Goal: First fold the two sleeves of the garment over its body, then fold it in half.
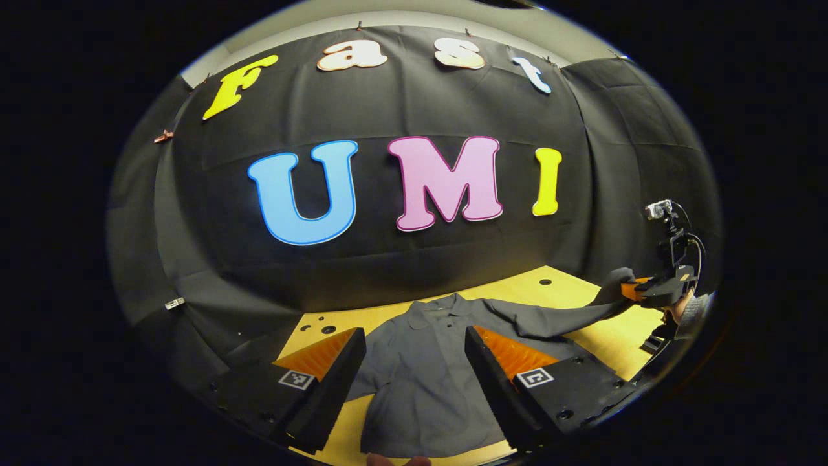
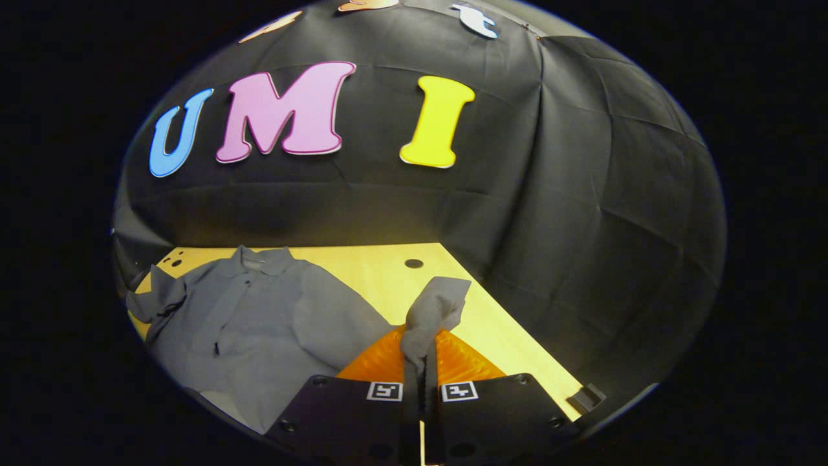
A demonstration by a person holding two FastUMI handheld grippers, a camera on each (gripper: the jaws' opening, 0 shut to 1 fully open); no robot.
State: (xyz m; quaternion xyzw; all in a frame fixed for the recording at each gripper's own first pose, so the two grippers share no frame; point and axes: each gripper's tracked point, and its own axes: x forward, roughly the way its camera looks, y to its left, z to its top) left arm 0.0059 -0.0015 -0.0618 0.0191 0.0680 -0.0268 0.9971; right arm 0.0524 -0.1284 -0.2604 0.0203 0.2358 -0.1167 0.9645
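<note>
A grey collared shirt (image 1: 420, 375) lies flat on the yellow table (image 1: 614, 340), collar toward the back wall. My left gripper (image 1: 414, 372) hovers open above the shirt's body, nothing between its fingers. The shirt's right sleeve (image 1: 556, 317) stretches out sideways and is lifted off the table at its cuff by my right gripper (image 1: 637, 289), held by a hand. In the right gripper view my right gripper (image 2: 424, 359) is shut on the sleeve cuff (image 2: 436, 310), which sticks up between the fingers. The shirt's body (image 2: 259, 330) lies to the left there, its other sleeve (image 2: 155, 301) bunched at the far left.
The table (image 2: 388, 272) has several small round holes near its back edge (image 2: 413, 263). Black cloth walls close the booth behind and to the right. A small dark block (image 2: 592, 395) sits at the table's right edge.
</note>
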